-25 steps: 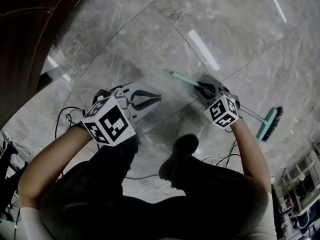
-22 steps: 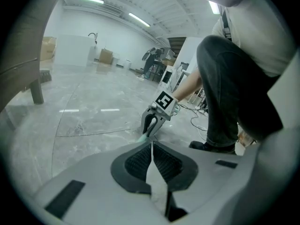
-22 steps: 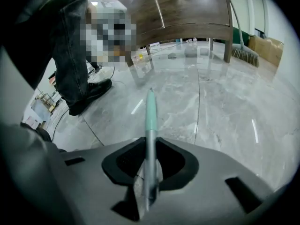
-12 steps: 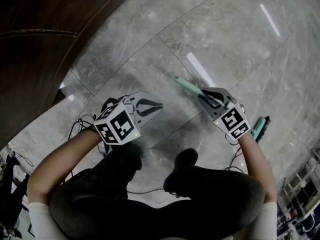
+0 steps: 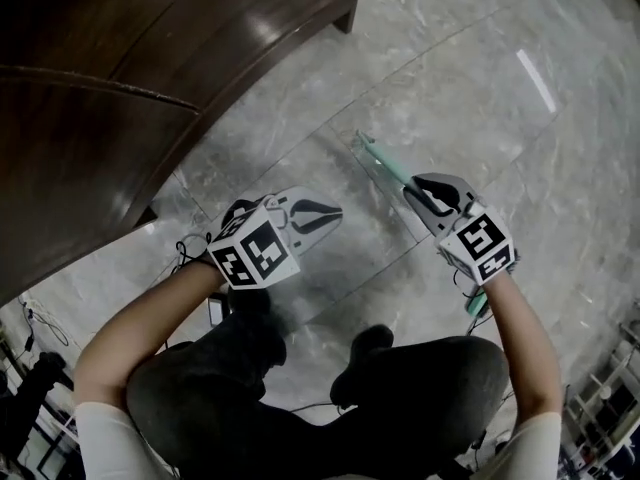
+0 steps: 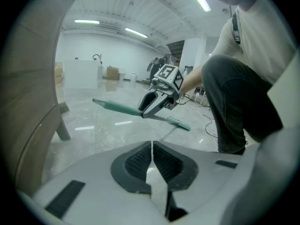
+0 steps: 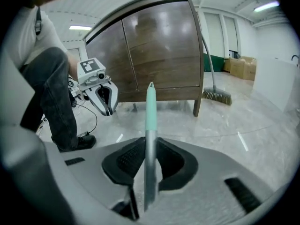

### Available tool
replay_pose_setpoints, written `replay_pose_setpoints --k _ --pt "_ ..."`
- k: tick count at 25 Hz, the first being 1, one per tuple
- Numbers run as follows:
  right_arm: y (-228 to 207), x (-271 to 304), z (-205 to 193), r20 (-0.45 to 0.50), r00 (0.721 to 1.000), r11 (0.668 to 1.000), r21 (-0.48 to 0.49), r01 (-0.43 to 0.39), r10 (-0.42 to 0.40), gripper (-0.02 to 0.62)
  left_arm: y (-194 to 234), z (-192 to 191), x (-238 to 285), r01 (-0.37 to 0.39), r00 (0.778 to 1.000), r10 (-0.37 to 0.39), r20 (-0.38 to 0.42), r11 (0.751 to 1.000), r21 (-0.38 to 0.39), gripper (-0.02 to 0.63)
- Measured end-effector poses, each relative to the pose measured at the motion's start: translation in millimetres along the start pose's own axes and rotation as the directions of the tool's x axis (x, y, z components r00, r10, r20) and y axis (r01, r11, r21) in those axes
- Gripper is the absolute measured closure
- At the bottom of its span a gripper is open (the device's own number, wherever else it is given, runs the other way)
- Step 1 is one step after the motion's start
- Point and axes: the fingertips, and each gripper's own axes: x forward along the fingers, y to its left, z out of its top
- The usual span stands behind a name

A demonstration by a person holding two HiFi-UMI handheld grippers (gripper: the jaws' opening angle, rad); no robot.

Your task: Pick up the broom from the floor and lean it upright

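Broom [image 7: 150,111] handle sits clenched in the jaws of my right gripper [image 7: 149,146], its green grip pointing toward the dark wooden cabinet [image 7: 159,55]. My left gripper [image 6: 152,149], jaws pressed together on nothing, hovers nearby over the marble floor [image 5: 480,118].

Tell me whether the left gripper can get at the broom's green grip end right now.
Probably yes: nothing stands between the left gripper and the broom's green grip, which juts past the right gripper. The left jaws are shut and must open.
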Motion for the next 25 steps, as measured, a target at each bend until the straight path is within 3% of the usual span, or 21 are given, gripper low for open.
replay_pose_setpoints --k 12,17,25 --pt "-28.9 -41.1 149.7 0.185 0.98 0.995 -0.05 0.086 -0.076 0.515 39.1 90.9 -92.4 -0.186 0.982 0.183 0.045 0.979 0.078 0.594" --pt "-17.3 -49.6 207.5 0.257 0.964 0.993 -0.077 0.094 -0.071 0.515 47.9 141.5 -149.4 -0.29 0.952 0.275 0.13 0.951 0.107 0.594" --pt "-13.7 -72.7 265.3 0.325 0.943 0.989 -0.104 0.104 -0.065 0.517 53.5 208.5 -197.1 -0.395 0.88 0.376 0.291 0.919 0.006 0.594"
